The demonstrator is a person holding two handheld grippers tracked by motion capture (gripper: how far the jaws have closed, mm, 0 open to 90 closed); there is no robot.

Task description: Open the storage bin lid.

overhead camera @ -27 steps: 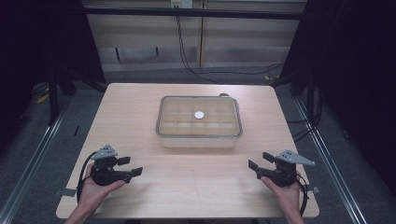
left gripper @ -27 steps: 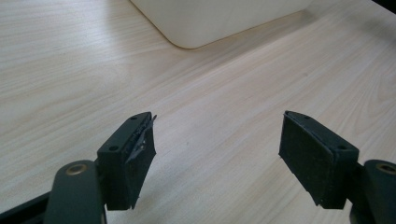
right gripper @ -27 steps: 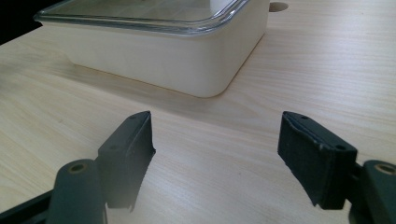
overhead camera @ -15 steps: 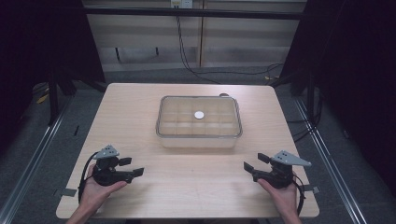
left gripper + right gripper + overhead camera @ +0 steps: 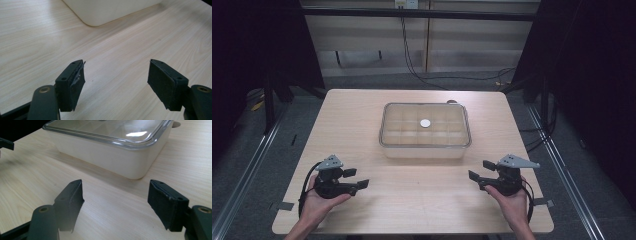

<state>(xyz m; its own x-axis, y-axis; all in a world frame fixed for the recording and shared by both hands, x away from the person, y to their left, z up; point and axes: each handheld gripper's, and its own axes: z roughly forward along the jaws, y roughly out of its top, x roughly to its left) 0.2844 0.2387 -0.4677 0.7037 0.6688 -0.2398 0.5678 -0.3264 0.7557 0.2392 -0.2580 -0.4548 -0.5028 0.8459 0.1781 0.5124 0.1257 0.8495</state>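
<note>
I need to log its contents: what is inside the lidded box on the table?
Through the box's clear lid, only divider compartments show. A small white disc sits at the lid's centre; contents can't be made out.

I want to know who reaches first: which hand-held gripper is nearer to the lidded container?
Right, narrowly. The right hand-held gripper sits just below the container at its front-right corner; the left hand-held gripper lies farther off its front-left.

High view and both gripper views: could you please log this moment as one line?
left gripper: open, empty | right gripper: open, empty | lidded box: mid-table, lid on, untouched | table
</note>
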